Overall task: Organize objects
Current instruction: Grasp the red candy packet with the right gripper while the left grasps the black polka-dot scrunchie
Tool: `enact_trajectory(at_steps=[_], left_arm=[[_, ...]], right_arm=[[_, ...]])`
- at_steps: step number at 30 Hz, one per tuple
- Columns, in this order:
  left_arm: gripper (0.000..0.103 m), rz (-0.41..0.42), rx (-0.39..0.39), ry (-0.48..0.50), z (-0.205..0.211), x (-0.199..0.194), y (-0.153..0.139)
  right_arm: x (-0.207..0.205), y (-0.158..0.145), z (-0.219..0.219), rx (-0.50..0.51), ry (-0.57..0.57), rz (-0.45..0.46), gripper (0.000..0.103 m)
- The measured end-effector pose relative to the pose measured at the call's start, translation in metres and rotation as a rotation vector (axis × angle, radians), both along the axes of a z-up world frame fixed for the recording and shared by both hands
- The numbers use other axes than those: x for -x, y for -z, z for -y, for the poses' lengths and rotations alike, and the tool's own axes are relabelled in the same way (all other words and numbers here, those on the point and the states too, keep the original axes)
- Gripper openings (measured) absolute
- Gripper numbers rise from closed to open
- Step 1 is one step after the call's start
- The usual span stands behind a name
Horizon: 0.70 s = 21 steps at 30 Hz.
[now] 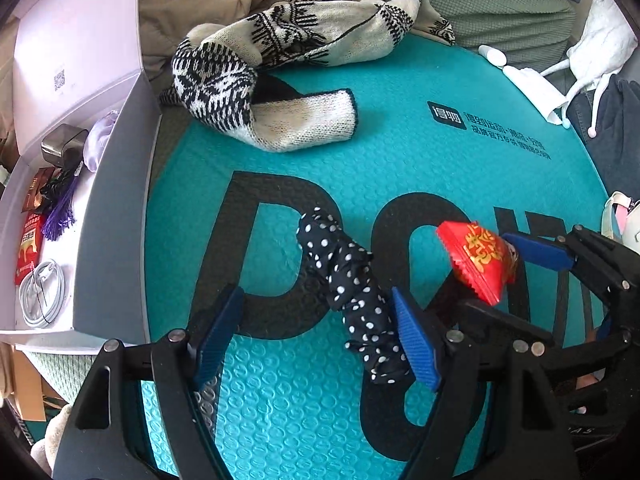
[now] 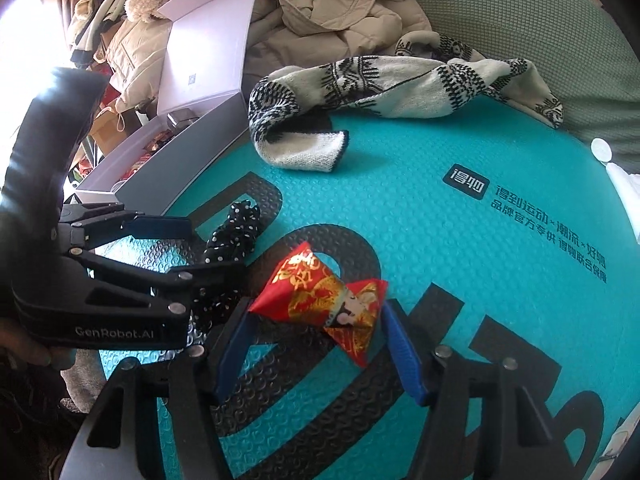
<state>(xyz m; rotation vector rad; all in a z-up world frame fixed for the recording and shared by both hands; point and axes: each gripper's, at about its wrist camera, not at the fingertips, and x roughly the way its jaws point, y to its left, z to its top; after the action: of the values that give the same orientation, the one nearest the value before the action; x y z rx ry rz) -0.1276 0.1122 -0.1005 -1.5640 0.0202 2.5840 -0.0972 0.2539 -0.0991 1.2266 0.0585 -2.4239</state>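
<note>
A dark polka-dot scrunchie (image 1: 352, 300) lies on the teal bubble mailer (image 1: 440, 168), between the wide-open fingers of my left gripper (image 1: 320, 332), close to the right finger. It also shows in the right wrist view (image 2: 234, 236). A red and gold candy packet (image 2: 332, 300) sits between the blue pads of my right gripper (image 2: 320, 340), whose jaws stand open around it; whether the pads touch it is unclear. The packet (image 1: 478, 258) and right gripper (image 1: 472, 276) show at right in the left wrist view.
An open white box (image 1: 116, 208) at left holds a cable (image 1: 42, 296), a purple tassel (image 1: 60, 212), and small packets. A black-and-white knitted scarf (image 1: 288, 76) lies at the mailer's far edge. Beige coats (image 2: 320, 8) pile behind. White items (image 1: 532, 88) lie at right.
</note>
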Motion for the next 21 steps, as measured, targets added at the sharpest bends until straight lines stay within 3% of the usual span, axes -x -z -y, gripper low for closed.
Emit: enact_trajectory(at_steps=[5,18,21], left_arm=[[0.067,-0.009,0.032,0.008,-0.002,-0.003,0.001],[0.028,-0.031,0.016,0.007,0.006,-0.007,-0.001],[0.026,-0.032,0.007,0.002,0.008,-0.007,-0.001]], right_arm=[[0.002,-0.002,0.000,0.005,0.000,-0.009,0.065],[0.013,0.002,0.004,0.003,0.007,0.003,0.065],[0.014,0.002,0.004,0.024,0.019,0.011,0.065]])
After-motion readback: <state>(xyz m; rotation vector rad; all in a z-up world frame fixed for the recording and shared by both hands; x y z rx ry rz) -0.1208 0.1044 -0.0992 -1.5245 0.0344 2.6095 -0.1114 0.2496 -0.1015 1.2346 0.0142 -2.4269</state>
